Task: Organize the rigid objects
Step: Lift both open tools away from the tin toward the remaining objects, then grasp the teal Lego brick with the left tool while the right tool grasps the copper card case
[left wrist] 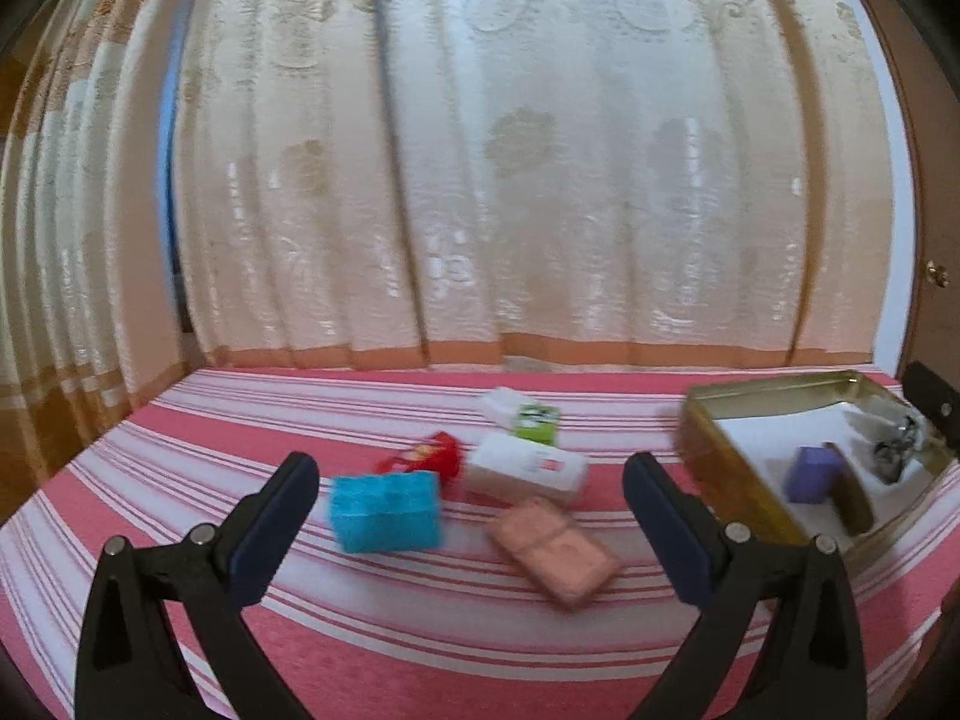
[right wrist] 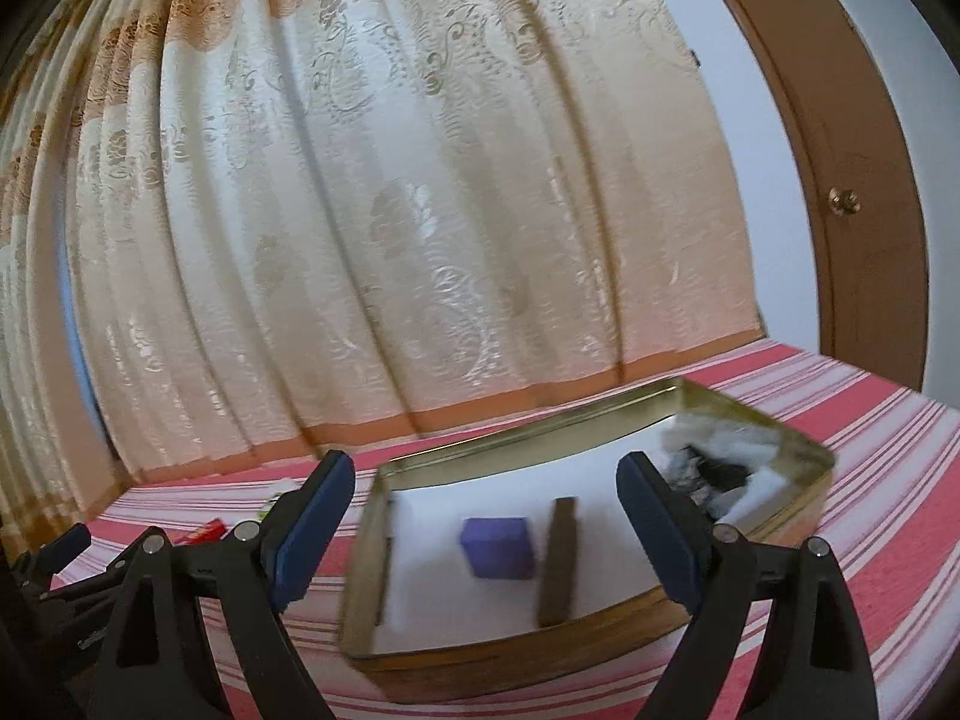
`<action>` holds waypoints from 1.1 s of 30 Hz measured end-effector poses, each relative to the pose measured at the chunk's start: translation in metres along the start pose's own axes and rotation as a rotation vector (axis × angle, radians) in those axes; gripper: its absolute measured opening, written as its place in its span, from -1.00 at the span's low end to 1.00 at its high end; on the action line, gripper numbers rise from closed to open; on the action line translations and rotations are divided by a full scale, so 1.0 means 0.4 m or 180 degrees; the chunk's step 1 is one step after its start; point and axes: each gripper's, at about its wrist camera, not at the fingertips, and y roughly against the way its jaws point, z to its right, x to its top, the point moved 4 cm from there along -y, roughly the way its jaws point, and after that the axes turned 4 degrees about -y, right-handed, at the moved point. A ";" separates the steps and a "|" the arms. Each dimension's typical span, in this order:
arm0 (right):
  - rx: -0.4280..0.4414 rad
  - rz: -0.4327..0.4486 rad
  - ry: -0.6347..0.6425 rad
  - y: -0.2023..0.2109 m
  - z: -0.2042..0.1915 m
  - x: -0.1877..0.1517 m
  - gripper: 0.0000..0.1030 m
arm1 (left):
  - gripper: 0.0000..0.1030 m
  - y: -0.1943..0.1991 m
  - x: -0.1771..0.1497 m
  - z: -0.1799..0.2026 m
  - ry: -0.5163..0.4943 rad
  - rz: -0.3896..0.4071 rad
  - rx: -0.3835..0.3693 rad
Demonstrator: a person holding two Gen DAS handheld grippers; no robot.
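In the left wrist view, small boxes lie on the red-and-white striped cloth (left wrist: 420, 630): a turquoise box (left wrist: 384, 510), a pink flat box (left wrist: 552, 549), a white box (left wrist: 528, 468), a red packet (left wrist: 429, 453) and a green-and-white box (left wrist: 528, 417). My left gripper (left wrist: 471, 489) is open and empty, just short of them. A gold tin (left wrist: 729, 480) at right holds a purple cube (left wrist: 810, 474). In the right wrist view my right gripper (right wrist: 486, 495) is open and empty above the tin (right wrist: 510, 669), which holds the purple cube (right wrist: 498, 546), a brown bar (right wrist: 558, 561) and dark clutter (right wrist: 714, 474).
A cream patterned curtain (left wrist: 480, 180) hangs along the far edge of the cloth-covered surface. A brown wooden door (right wrist: 852, 180) with a brass knob stands at the right. My left gripper shows at the left edge of the right wrist view (right wrist: 60, 552).
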 end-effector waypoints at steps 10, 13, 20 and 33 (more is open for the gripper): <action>0.0118 -0.0139 0.0165 -0.034 -0.108 -0.036 0.76 | 0.99 -0.039 -0.010 -0.143 0.0096 -0.0099 0.0248; 0.0141 -0.0217 0.0229 -0.049 -0.136 -0.047 0.76 | 0.99 -0.053 -0.015 -0.171 0.0127 -0.0178 0.0236; 0.0316 -0.0445 0.0342 -0.083 -0.207 -0.075 0.76 | 0.99 -0.091 -0.025 -0.232 0.0193 -0.0377 0.0352; 0.0603 -0.1245 0.0672 -0.197 -0.366 -0.171 0.76 | 0.99 -0.140 -0.054 -0.311 0.0460 -0.0675 0.0304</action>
